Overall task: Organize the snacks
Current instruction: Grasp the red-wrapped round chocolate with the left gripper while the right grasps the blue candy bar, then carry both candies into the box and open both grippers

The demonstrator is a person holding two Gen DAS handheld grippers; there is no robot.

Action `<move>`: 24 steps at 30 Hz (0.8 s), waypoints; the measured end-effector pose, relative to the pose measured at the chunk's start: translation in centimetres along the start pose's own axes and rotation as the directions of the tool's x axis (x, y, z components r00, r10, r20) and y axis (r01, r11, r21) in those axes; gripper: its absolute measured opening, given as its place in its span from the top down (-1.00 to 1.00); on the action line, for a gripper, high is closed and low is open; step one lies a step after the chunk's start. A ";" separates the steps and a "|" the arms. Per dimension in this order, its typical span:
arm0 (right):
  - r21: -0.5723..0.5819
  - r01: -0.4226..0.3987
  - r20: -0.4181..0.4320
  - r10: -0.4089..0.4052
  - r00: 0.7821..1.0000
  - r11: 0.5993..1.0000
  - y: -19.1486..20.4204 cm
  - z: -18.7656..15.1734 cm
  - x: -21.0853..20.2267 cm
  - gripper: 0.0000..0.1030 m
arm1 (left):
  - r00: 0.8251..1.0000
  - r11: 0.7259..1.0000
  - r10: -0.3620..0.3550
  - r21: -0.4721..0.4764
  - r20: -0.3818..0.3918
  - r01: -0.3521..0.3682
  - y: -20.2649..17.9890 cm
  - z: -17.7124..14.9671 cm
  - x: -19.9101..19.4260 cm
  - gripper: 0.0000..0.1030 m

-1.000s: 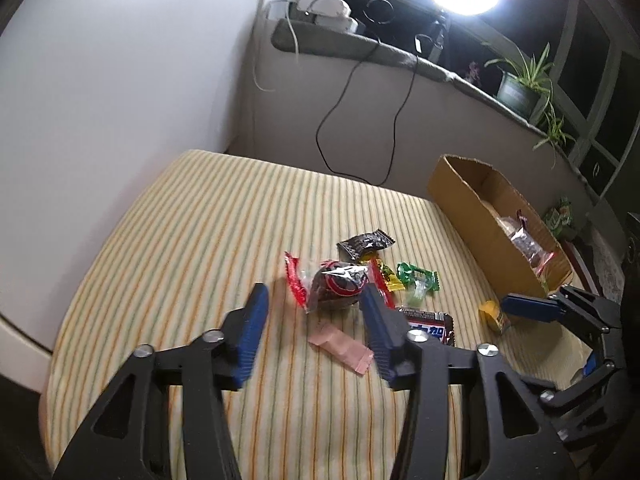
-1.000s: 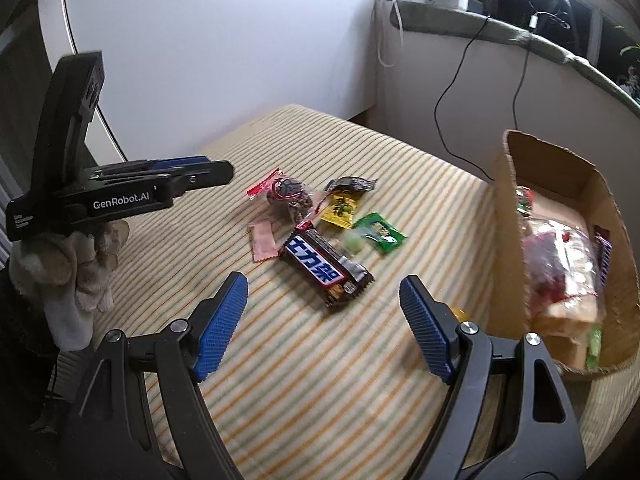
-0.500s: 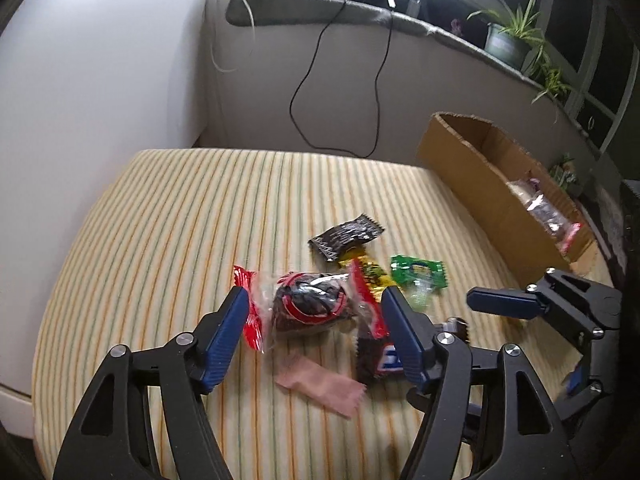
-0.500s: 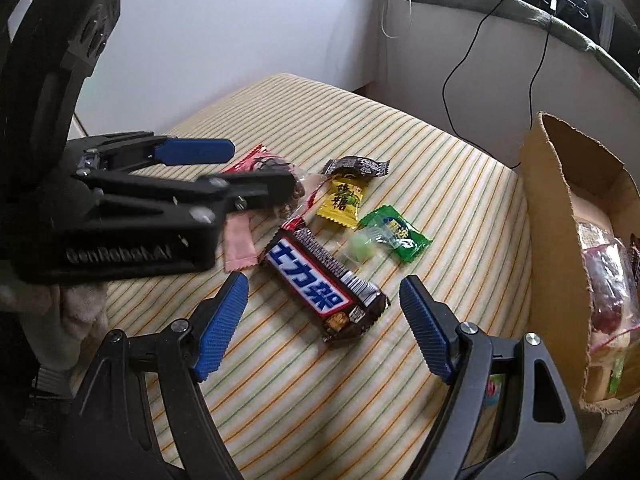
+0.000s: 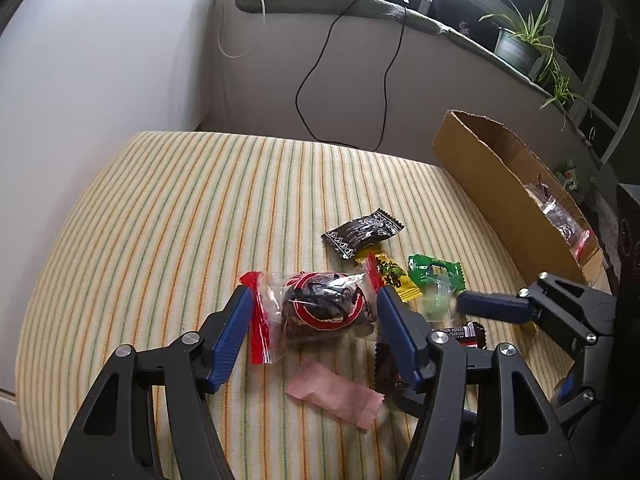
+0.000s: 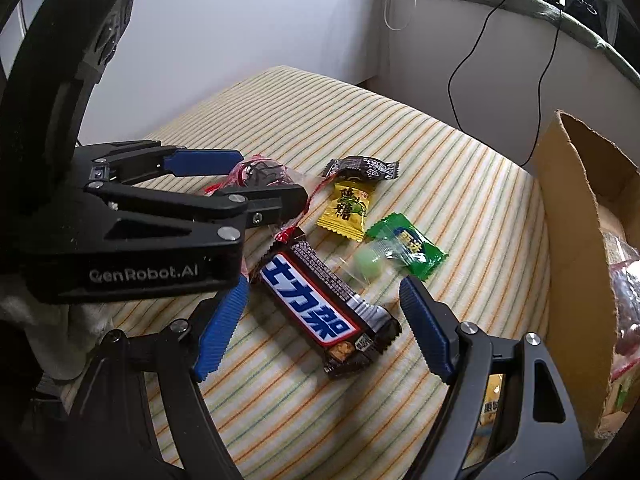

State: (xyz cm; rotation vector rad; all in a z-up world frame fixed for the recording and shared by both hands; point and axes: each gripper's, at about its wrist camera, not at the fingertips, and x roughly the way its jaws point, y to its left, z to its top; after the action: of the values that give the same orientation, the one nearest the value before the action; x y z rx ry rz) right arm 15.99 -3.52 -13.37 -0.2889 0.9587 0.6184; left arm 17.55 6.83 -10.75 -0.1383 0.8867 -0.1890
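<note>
Several wrapped snacks lie loose on the striped bench [image 5: 160, 216]. Nearest the left hand-held gripper [image 5: 312, 320] is a clear packet with red ends [image 5: 316, 306] holding something dark; its long axis runs across the left wrist view, from one blue finger to the other. The left hand-held gripper is wide open around it, a finger just beside each red end, and it has hold of nothing. Just in front of that packet lies a pink wrapper [image 5: 336, 398], slanting down to the right.

Before the right hand-held gripper [image 6: 324, 320] lies a dark chocolate bar with a blue and white label [image 6: 324, 304]. Its long axis runs on a diagonal in the right wrist view, from upper left to lower right, between the two spread fingers. That hand-held gripper is also wide open and empty, with its fingers clear of the bar.

Beyond the bar are a yellow candy packet [image 6: 348, 210], a black wrapper [image 6: 362, 168], and a green packet [image 6: 408, 246] with a pale green sweet [image 6: 370, 262] touching it.

Along the right edge stands an open cardboard box [image 6: 576, 240] with bagged snacks inside.
</note>
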 end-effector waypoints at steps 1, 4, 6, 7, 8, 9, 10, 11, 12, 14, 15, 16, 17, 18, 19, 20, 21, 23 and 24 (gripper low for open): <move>0.001 -0.006 -0.006 0.006 1.000 1.000 0.0 0.3 0.5 -0.52 | 1.000 1.000 0.002 0.003 0.001 -0.002 -0.1 0.0 0.0 -0.22; -0.006 -0.001 -0.015 0.001 1.000 1.000 0.1 0.1 0.7 -0.29 | 1.000 1.000 0.007 0.011 0.004 -0.007 -0.2 -0.1 0.0 -0.19; -0.007 0.004 -0.018 -0.004 1.000 1.000 0.1 0.0 0.6 -0.03 | 1.000 1.000 0.010 0.013 0.007 -0.010 -0.4 -0.1 0.0 -0.14; -0.006 0.001 -0.018 -0.001 1.000 1.000 0.1 0.0 0.4 0.09 | 1.000 1.000 0.012 0.012 0.010 -0.012 -0.4 -0.1 -0.1 -0.13; -0.003 -0.003 -0.018 0.003 1.000 1.000 0.0 -0.1 0.3 0.15 | 1.000 1.000 0.012 0.008 0.013 -0.012 -0.5 -0.2 -0.1 -0.11; -0.001 -0.006 -0.020 0.006 1.000 1.000 0.0 -0.1 0.3 0.19 | 1.000 1.000 0.011 0.004 0.016 -0.011 -0.5 -0.1 -0.1 -0.08; -0.001 -0.006 -0.021 0.006 1.000 1.000 0.0 -0.2 0.2 0.22 | 1.000 1.000 0.007 -0.003 0.018 -0.007 -0.4 -0.1 -0.2 -0.06; 0.000 -0.006 -0.020 0.006 1.000 1.000 0.0 -0.3 0.2 0.24 | 1.000 1.000 0.001 -0.015 0.021 -0.001 -0.2 -0.1 -0.3 -0.03; 0.002 -0.006 -0.019 0.006 1.000 1.000 0.0 -0.3 0.0 0.27 | 1.000 1.000 -0.003 -0.023 0.024 0.004 -0.1 -0.1 -0.3 -0.01; 0.006 -0.010 -0.018 0.010 1.000 1.000 0.0 -0.7 -0.3 0.29 | 1.000 1.000 -0.004 -0.028 0.027 0.005 0.0 -0.1 -0.5 0.01; 0.008 -0.011 -0.017 0.011 1.000 1.000 0.0 -0.7 -0.3 0.31 | 1.000 1.000 -0.003 -0.026 0.028 0.004 0.0 -0.2 -0.5 0.03; 0.013 -0.014 -0.015 0.014 1.000 1.000 -0.1 -0.9 -0.5 0.32 | 1.000 1.000 -0.002 -0.028 0.030 0.003 0.0 -0.2 -0.6 0.04; 0.017 -0.015 -0.013 0.015 1.000 1.000 -0.1 -0.9 -0.6 0.32 | 0.999 0.999 -0.001 -0.033 0.032 0.002 0.0 -0.2 -0.7 0.05; 0.026 -0.015 -0.010 0.015 1.000 1.000 -0.2 -1.0 -0.7 0.32 | 0.999 0.999 -0.003 -0.037 0.035 0.004 0.1 -0.2 -0.9 0.07; 0.034 -0.016 -0.003 0.016 1.000 0.999 -0.3 -1.2 -1.0 0.32 | 0.999 0.999 -0.005 -0.040 0.037 0.007 0.2 -0.2 -1.1 0.07; 0.041 -0.019 0.003 0.019 1.000 0.999 -0.4 -1.2 -1.2 0.32 | 0.999 0.999 -0.007 -0.043 0.040 0.008 0.2 -0.2 -1.2 0.07; 0.049 -0.023 0.010 0.022 1.000 0.999 -0.6 -1.2 -1.5 0.32 | 0.999 0.999 -0.008 -0.047 0.044 0.010 0.3 -0.2 -1.5 0.08; 0.058 -0.029 0.028 0.027 0.999 0.998 -0.7 -1.3 -2.2 0.33 | 0.998 0.999 -0.008 -0.053 0.054 0.011 0.5 -0.3 -2.0 0.08; 0.058 -0.031 0.037 0.028 0.999 0.998 -0.7 -1.3 -2.6 0.33 | 0.998 0.998 -0.006 -0.058 0.062 0.010 0.7 -0.3 -2.4 0.08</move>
State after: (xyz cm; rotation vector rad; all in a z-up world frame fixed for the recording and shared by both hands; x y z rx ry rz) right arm 14.45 -5.64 -11.97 -0.2112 0.9464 0.6195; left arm 15.93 7.98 -9.27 -0.2008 0.8301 -0.1655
